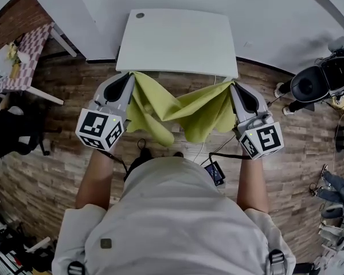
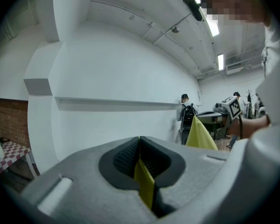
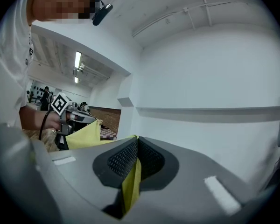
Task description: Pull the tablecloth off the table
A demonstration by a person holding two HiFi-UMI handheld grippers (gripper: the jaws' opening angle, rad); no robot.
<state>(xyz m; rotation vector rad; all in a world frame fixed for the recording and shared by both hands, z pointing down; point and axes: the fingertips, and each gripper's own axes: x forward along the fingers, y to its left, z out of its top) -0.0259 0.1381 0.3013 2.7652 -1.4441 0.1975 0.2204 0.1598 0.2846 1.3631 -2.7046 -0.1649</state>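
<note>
A yellow-green tablecloth (image 1: 180,112) hangs slack between my two grippers, in front of the bare white table (image 1: 178,39) and off its top. My left gripper (image 1: 129,79) is shut on the cloth's left corner; a strip of the tablecloth (image 2: 144,183) shows pinched between its jaws. At the right corner my right gripper (image 1: 233,86) is shut on the cloth too, with a fold of the tablecloth (image 3: 132,183) caught between its pads. Both grippers point level towards the white wall. The cloth's middle sags towards the person's body.
The wooden floor (image 1: 57,165) surrounds the table. A small table with a checked cloth (image 1: 23,59) stands at far left. Dark equipment (image 1: 318,82) and cables lie at the right. A person with a backpack (image 2: 186,115) stands far off by the wall.
</note>
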